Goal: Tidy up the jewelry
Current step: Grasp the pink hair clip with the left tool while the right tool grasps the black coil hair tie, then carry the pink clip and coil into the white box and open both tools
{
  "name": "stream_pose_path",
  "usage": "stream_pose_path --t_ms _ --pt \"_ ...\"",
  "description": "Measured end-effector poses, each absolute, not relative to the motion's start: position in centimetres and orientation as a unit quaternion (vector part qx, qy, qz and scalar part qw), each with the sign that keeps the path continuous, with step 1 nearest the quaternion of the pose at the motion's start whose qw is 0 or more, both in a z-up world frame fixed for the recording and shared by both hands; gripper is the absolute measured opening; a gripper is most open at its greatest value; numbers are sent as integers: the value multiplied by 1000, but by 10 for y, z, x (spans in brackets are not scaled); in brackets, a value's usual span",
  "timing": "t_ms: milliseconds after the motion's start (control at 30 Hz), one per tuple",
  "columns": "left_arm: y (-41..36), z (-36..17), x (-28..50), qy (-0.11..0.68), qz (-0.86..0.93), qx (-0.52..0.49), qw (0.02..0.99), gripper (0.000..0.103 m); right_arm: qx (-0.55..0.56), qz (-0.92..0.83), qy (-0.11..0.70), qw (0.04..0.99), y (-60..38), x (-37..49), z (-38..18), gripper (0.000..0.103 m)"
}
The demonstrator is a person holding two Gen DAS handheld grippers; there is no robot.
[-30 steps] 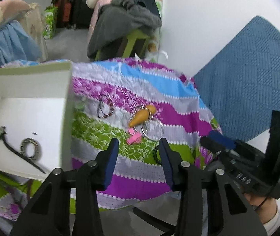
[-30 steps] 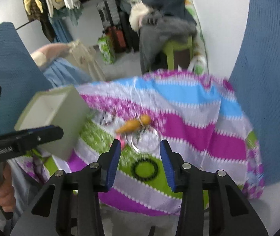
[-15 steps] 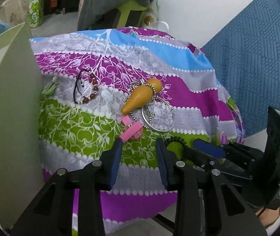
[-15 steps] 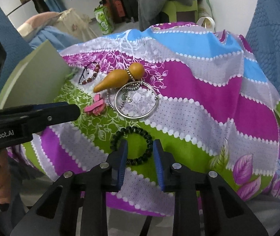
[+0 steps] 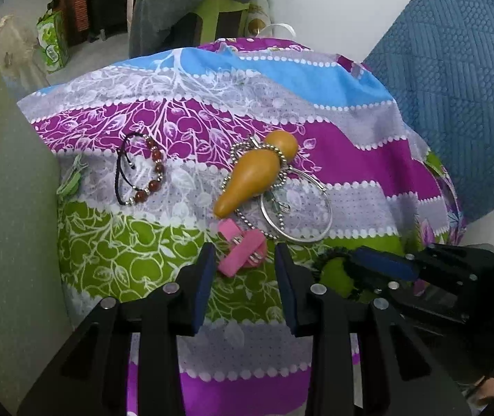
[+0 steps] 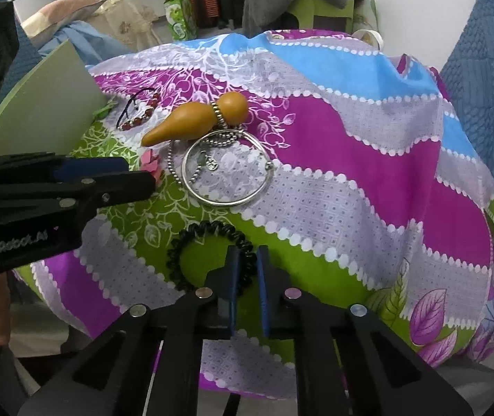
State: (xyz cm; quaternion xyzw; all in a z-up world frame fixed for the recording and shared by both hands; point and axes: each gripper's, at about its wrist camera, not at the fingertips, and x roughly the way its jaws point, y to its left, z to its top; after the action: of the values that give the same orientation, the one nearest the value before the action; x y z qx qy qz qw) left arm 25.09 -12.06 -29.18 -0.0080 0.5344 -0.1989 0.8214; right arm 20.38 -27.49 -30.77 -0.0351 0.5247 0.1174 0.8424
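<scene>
Jewelry lies on a striped cloth (image 5: pixel 316 138). My left gripper (image 5: pixel 243 256) is open, low over the cloth, and a pink hair clip (image 5: pixel 241 251) lies between its fingertips untouched. My right gripper (image 6: pixel 247 260) is closing its jaws on the near right side of a black coil bracelet (image 6: pixel 191 239), with the coil pinched between the pads. Beyond them lie a tan gourd pendant (image 5: pixel 253 176) on a bead chain, a silver bangle (image 6: pixel 226 202) and a red bead bracelet (image 5: pixel 153 180).
A grey-green box (image 5: pixel 4 208) stands at the cloth's left edge, its inside hidden. A small green clip (image 5: pixel 71 180) rests against the box wall. A blue textured panel (image 5: pixel 455 86) rises at the right. A green stool with clothes (image 5: pixel 219 7) stands behind.
Both grippers sank toward the cloth. The right jaws narrowed around the black coil bracelet. The left gripper came down over the pink clip, and the box's inside dropped out of view.
</scene>
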Motion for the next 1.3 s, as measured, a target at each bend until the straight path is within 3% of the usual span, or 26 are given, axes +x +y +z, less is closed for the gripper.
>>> stream_pose_path --t_ms 133,167,433,867,1300 --pt "-127 -297 252 537 -206 7 818 35 -23 109 515 850 -281 203 -300 8" --pt "-129 -298 250 536 -208 12 818 30 -20 108 513 851 -282 203 -299 8" --pt "-126 -290 246 530 -204 -6 823 28 -10 97 502 859 -286 200 -287 8" --pt "-80 -239 208 514 -188 -107 830 28 18 83 485 870 -282 171 -247 8" --pt "-27 -150 192 470 -180 -135 853 28 26 71 433 898 -260 169 -153 8"
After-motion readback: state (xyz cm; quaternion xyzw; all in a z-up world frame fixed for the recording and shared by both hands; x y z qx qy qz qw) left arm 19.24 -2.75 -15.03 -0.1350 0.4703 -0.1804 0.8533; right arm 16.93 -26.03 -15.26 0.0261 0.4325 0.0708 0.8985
